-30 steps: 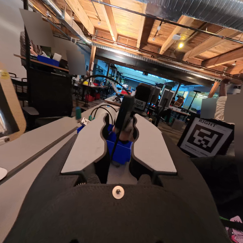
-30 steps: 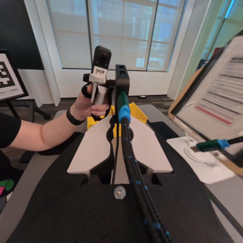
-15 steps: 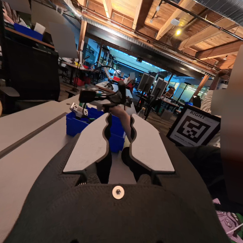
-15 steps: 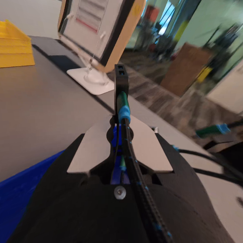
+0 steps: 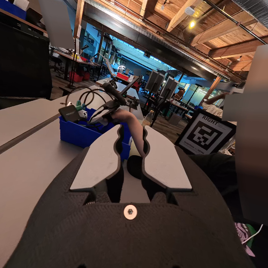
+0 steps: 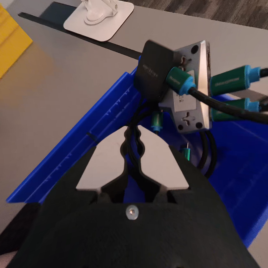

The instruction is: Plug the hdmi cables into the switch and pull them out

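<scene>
A black HDMI switch [image 6: 152, 72] leans on the rim of the blue bin [image 6: 87, 137], against a silver switch [image 6: 187, 120]. A green plug [image 6: 178, 81] sits in the black switch. Another green plug [image 6: 227, 82] sits in the silver one. Two loose plugs [image 6: 156, 120] lie in the bin. My right gripper [image 6: 132, 128] hangs over the bin. Its jaws are nearly together around thin black cables running down from the switches. My left gripper [image 5: 132, 127] is open and empty, short of the bin [image 5: 81, 134]. It sees the black switch [image 5: 69, 113] and the right gripper [image 5: 92, 121].
A white stand base [image 6: 98, 21] and a yellow bin [image 6: 10, 43] sit on the grey table beyond the blue bin. A framed marker sign [image 5: 203, 133] stands at the right. A bottle [image 5: 147, 117] stands behind the person's forearm [image 5: 130, 120].
The right gripper swung down over the blue bin. The black switch left its fingertips and now rests on the bin rim. The jaws have narrowed. The left gripper stays open.
</scene>
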`<state>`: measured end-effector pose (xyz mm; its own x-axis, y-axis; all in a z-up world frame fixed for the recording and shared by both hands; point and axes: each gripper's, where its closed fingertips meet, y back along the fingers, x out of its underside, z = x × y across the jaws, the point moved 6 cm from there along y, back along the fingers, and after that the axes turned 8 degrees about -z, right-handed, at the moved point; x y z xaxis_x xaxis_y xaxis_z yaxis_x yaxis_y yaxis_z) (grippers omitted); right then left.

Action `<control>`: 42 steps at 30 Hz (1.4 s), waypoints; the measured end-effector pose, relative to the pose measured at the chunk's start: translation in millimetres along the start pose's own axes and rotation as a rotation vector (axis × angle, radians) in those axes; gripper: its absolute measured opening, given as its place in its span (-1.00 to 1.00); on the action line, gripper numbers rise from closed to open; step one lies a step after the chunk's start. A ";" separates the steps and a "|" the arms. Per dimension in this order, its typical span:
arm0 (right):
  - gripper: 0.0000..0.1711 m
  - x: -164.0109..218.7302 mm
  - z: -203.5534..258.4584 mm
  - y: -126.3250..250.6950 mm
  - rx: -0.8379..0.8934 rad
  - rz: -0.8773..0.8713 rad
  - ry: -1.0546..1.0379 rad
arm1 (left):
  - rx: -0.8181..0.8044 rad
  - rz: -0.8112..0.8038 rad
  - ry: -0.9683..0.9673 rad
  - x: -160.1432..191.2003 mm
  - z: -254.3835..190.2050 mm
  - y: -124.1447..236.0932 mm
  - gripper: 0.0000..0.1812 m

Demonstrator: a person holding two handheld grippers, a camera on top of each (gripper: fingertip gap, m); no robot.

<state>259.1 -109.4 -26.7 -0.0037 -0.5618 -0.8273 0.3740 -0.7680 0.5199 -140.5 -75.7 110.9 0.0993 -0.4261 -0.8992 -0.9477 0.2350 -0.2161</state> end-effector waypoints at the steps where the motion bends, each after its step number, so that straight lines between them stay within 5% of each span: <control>1: -0.86 0.5 1.8 6.3 -0.005 0.010 -0.024 | -0.001 0.002 -0.001 0.0 -0.7 0.0 -0.74; 8: -0.85 -18.4 12.5 78.3 0.210 -0.128 0.100 | -0.005 0.005 -0.006 -1.4 -2.9 1.2 -0.74; 14: -0.81 -130.6 -8.5 121.4 0.632 -0.511 0.264 | -0.005 0.008 0.022 -1.2 0.5 -1.6 -0.74; 20: -0.65 -142.1 -112.2 40.4 0.845 0.340 0.323 | -0.005 0.092 0.034 11.2 9.4 -8.0 -0.74; 23: -0.64 -116.3 -143.1 16.3 0.856 0.547 0.250 | 0.005 0.100 0.063 13.5 14.1 -7.9 -0.74; 26: -0.90 -104.2 -152.9 6.7 0.841 0.599 0.232 | 0.016 0.100 0.093 15.5 18.1 -6.9 -0.74; 30: -0.91 -118.6 -137.5 16.8 0.799 0.413 0.374 | 0.018 0.121 0.100 19.3 22.8 -6.6 -0.74; 35: -0.92 -138.6 -84.2 53.9 0.576 -0.157 0.542 | 0.033 0.097 0.107 16.4 21.1 -6.8 -0.75; 38: -0.92 -124.8 -62.2 73.7 0.413 -0.249 0.654 | 0.030 0.100 0.097 16.3 18.0 -8.5 -0.75; 42: -0.91 -111.8 -65.1 100.2 0.364 -0.377 0.509 | 0.048 0.090 0.090 15.6 9.1 -12.3 -0.75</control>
<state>357.4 -103.5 104.0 0.3928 -0.0943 -0.9148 0.1005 -0.9844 0.1446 -124.5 -77.2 96.0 -0.0148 -0.4779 -0.8783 -0.9358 0.3160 -0.1562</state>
